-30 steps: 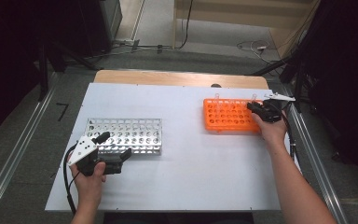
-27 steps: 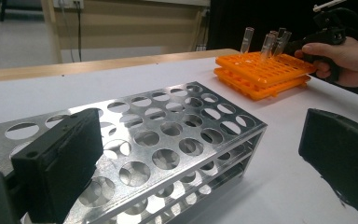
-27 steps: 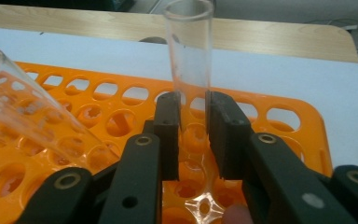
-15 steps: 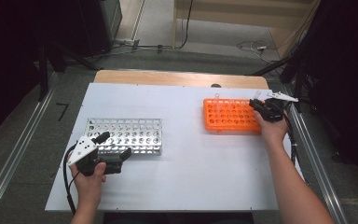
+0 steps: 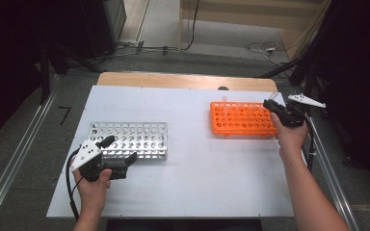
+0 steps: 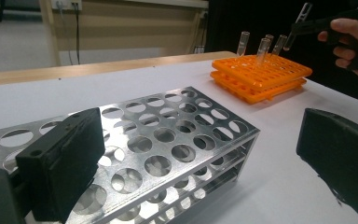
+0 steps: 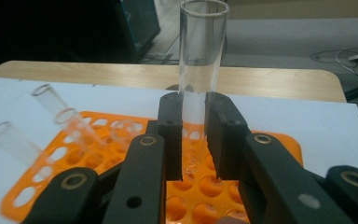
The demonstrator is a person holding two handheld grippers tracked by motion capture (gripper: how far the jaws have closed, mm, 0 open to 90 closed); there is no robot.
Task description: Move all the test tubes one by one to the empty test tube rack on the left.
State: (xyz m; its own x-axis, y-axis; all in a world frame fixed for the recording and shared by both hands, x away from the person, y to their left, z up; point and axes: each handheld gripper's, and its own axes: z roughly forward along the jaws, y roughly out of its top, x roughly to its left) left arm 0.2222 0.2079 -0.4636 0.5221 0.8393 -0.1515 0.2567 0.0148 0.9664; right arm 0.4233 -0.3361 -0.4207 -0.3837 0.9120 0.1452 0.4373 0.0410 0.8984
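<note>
An orange tube rack point(image 5: 241, 118) lies at the table's right, with three clear tubes point(image 6: 263, 46) leaning in its holes. My right gripper point(image 5: 270, 103) hovers over that rack's right end, shut on a clear test tube point(image 7: 200, 56) held upright between the pads, its round bottom above the orange rack point(image 7: 98, 144). The right gripper point(image 7: 195, 135) grips the tube's lower half. A bare metal rack point(image 5: 130, 139) lies at the left. My left gripper point(image 5: 121, 149) is open at its near right corner, with the metal rack point(image 6: 168, 135) partly between the wide jaws of the left gripper point(image 6: 200, 154).
The white table top point(image 5: 192, 183) sits on a wooden board point(image 5: 183, 81) that shows at the far edge. Metal rails point(image 5: 14, 159) run along both sides. Cables point(image 5: 260, 47) lie on the floor beyond the table.
My right hand has lifted, bringing the clear tube up from the orange rack's right end. The left hand and its gripper have stayed where they were.
</note>
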